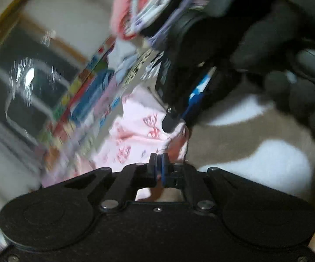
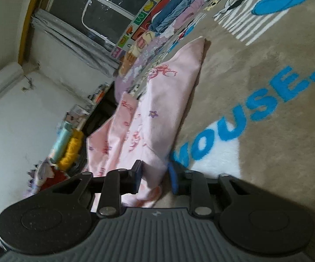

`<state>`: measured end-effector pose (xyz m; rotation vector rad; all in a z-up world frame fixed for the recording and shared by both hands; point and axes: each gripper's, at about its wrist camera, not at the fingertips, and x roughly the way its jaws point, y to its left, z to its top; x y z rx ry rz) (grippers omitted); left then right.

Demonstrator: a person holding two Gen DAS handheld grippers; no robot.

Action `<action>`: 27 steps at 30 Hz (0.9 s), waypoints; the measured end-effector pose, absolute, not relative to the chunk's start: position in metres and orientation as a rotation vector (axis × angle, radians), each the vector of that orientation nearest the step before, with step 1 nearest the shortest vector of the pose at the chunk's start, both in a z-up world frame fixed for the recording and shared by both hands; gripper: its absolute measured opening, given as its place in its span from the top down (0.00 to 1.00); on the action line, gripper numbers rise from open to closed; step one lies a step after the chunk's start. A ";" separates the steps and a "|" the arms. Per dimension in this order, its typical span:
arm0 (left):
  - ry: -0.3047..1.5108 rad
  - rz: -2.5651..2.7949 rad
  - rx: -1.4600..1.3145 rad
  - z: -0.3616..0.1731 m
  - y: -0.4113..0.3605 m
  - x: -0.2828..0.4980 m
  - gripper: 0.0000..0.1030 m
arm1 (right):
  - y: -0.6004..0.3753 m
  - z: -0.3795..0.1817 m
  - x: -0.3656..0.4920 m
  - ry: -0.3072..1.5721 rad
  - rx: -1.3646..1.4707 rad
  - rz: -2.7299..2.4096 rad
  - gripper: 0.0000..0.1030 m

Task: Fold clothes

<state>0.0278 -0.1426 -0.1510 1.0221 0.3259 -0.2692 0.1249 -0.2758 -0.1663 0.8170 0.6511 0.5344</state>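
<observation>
Beige carpet (image 2: 255, 83) covers the floor, printed with big blue letters (image 2: 244, 118), white patches and a cartoon figure at the far end. Window (image 2: 105, 11) with dark panes on the far wall, white wall unit (image 2: 0, 83) in the corner. A row of bright printed mats or cushions (image 2: 148, 28) lines the carpet's far edge, with a heap of blue and lilac clothes (image 2: 177, 6) on top.

Pink garment (image 2: 157, 109), printed with small red figures and a purple flower, lies stretched along the carpet's edge, one end reaching far out to a point, the near end bunched at the right gripper (image 2: 155, 176). Its blue-padded fingers (image 2: 138, 178) stand a little apart with a fold of the pink cloth between them; the left pad touches the cloth, the other side looks just clear, so a firm pinch cannot be confirmed.

The left wrist view is motion-blurred. Left gripper (image 1: 160, 166) has its fingers pressed together, with the pink cloth edge and a loose thread right at the tips; whether cloth is actually caught, cannot tell. Just beyond, the right gripper's dark finger touches the same cloth, held by a black-gloved hand (image 1: 273, 41).
</observation>
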 end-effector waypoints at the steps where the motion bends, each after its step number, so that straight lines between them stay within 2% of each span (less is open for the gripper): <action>1: 0.341 -0.287 1.052 -0.157 -0.143 0.027 0.99 | -0.275 -0.166 0.124 0.655 0.799 0.522 0.86; 6: 0.409 -0.336 1.013 -0.156 -0.134 0.029 1.00 | -0.269 -0.164 0.120 0.644 0.741 0.505 0.85; 9: 0.470 -0.373 0.875 -0.132 -0.124 0.032 0.98 | -0.271 -0.165 0.119 0.634 0.757 0.511 0.83; 14: 0.475 -0.337 0.575 -0.097 -0.113 0.049 0.96 | -0.275 -0.162 0.114 0.615 0.775 0.522 0.75; 17: 0.562 -0.364 0.420 -0.108 -0.113 0.073 0.96 | -0.275 -0.163 0.114 0.614 0.773 0.523 0.75; 19: 0.558 -0.356 0.425 -0.116 -0.119 0.072 0.96 | -0.276 -0.164 0.114 0.613 0.790 0.522 0.75; 21: 0.543 -0.396 0.442 -0.112 -0.123 0.064 0.82 | -0.281 -0.167 0.114 0.612 0.849 0.523 0.75; 22: 0.520 -0.402 0.474 -0.112 -0.126 0.060 0.61 | -0.284 -0.169 0.115 0.611 0.879 0.524 0.75; 23: 0.492 -0.403 0.513 -0.112 -0.130 0.057 0.54 | -0.286 -0.171 0.115 0.611 0.901 0.527 0.75; 24: 0.464 -0.405 0.551 -0.111 -0.134 0.054 0.55 | -0.287 -0.172 0.116 0.610 0.914 0.529 0.75; 27: 0.474 -0.383 0.592 -0.118 -0.142 0.063 0.79 | -0.287 -0.174 0.119 0.611 0.926 0.538 0.75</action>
